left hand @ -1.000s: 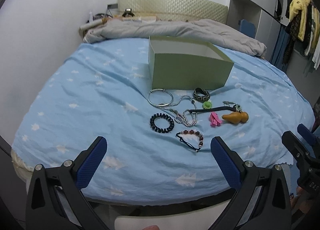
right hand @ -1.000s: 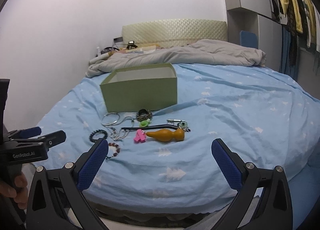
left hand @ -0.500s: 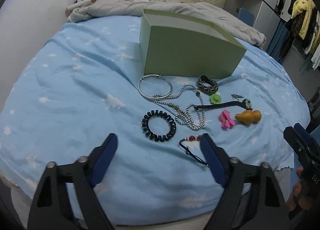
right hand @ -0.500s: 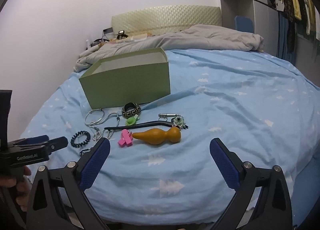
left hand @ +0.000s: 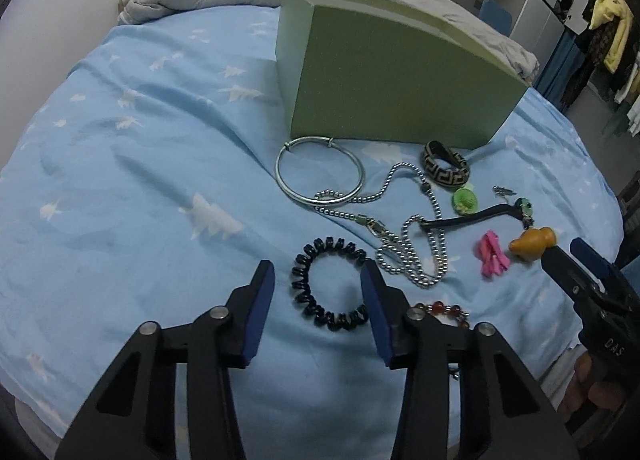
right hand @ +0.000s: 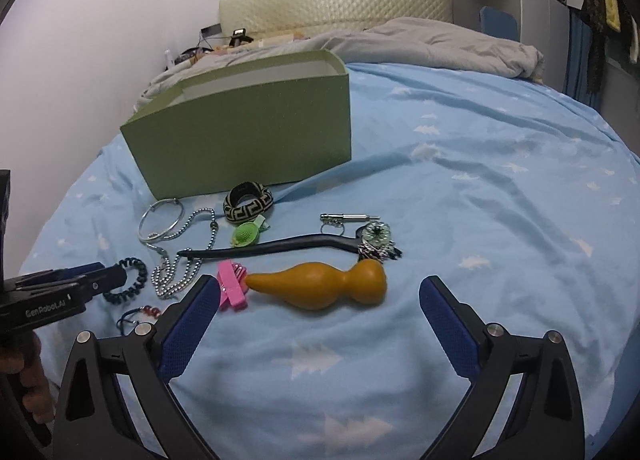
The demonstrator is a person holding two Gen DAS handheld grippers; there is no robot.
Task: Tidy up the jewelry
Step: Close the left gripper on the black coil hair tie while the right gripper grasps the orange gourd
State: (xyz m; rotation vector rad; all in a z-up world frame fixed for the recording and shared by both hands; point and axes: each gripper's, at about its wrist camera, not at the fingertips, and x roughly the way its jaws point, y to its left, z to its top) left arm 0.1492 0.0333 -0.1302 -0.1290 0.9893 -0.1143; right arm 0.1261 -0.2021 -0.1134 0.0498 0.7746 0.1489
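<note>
Jewelry lies on the blue bedspread in front of an open green box (left hand: 384, 72) (right hand: 244, 140). My left gripper (left hand: 318, 288) is open and low over a black coil bracelet (left hand: 330, 288), its jaws either side of the ring's left half. A silver bangle (left hand: 320, 176), a bead chain (left hand: 416, 256) and a red bead bracelet (left hand: 444, 310) lie close by. My right gripper (right hand: 316, 308) is wide open just before an orange gourd (right hand: 324, 284), with a pink clip (right hand: 232, 290) by its left finger.
A patterned black-and-tan band (right hand: 248, 206), a green charm (right hand: 246, 234), a black hair stick (right hand: 276, 246) and a small metal key piece (right hand: 348, 217) lie beyond the gourd. A grey blanket (right hand: 440, 40) is bunched at the headboard. Wardrobe and hanging clothes stand at the right.
My left gripper moved forward and down to the black coil bracelet and its jaws narrowed. My right gripper moved closer to the gourd and stayed wide open.
</note>
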